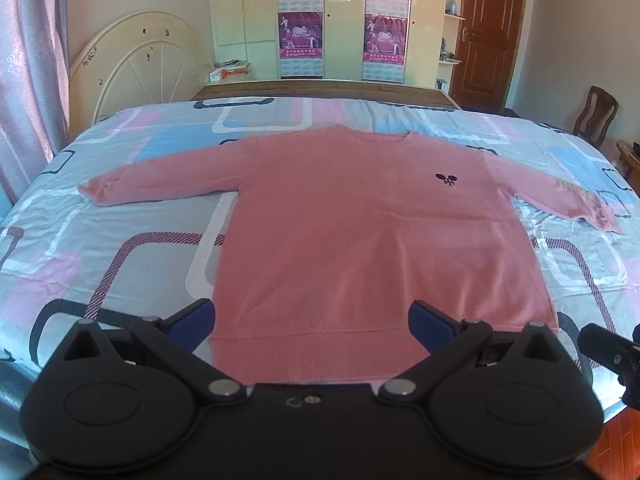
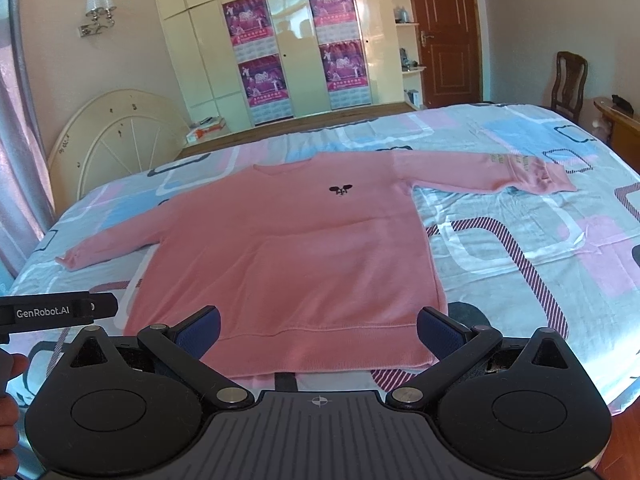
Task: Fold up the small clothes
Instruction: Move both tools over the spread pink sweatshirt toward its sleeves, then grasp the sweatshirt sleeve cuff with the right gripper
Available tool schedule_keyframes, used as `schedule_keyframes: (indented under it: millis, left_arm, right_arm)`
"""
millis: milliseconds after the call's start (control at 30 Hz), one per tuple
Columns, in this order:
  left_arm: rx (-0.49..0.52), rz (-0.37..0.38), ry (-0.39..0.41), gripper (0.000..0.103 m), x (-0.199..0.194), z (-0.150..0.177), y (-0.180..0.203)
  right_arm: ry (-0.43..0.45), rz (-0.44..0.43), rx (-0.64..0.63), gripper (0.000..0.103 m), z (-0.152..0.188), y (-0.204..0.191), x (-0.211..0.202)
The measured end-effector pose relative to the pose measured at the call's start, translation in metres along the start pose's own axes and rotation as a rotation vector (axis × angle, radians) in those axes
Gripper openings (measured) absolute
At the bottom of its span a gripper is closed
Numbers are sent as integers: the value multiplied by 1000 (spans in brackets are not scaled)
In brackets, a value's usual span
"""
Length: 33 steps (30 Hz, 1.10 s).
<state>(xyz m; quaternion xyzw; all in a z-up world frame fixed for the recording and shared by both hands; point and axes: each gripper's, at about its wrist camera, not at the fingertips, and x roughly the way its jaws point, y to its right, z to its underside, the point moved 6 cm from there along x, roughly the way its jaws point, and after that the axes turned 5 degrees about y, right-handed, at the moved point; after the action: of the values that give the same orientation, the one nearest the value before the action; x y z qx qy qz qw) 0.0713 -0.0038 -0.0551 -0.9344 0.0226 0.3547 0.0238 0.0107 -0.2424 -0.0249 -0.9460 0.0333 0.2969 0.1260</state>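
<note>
— Both claws are up off the cloth. The left gripper (image 1: 311, 322) has its jaws spread wide, nothing between the blue pads (image 1: 192, 322), and it hangs over the sweater's bottom hem at the near edge of the bed (image 1: 120, 264).

— Same on the other side: the right gripper (image 2: 318, 330) is wide too, empty, poised above that same hem, nearer its right corner.

— And the pink sweater (image 1: 360, 220) lies flat, face up, across the middle of the bed, neckline toward the far edge, both sleeves thrown out sideways.

— So where does it go wrong?

— Thick knit, I'd say. Pinch at the hem and a claw may catch only the top layer, so the front lifts and the back stays down.

— Or it grabs the bedsheet as well. That sheet is already wrinkled beside the right sleeve (image 2: 492, 174).

— True. And those sleeves are well apart from the body; fold the body first and they'd likely drag and bunch.

— The left sleeve (image 1: 160, 178) ends near the bed's left edge, too. A careless tug might slide it over.

— Uneven lift between the two claws would probably skew the crease.
</note>
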Motion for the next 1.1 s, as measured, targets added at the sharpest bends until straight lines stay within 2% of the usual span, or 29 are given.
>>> schedule_keyframes:
  millis: [267,833,1100]
  left_arm:
    - [13,19,-25,103,43,-21,-8]
    - [96,63,-49,103,154,-89,-34]
    - [87,70,-72,102,187,-105,-27]
  right_arm:
    - [-11,53,23,103,-14,-1,37]
    - [-18,208,107,103,-60,-8,132]
    - [-3,262,121,103,-77,12,154]
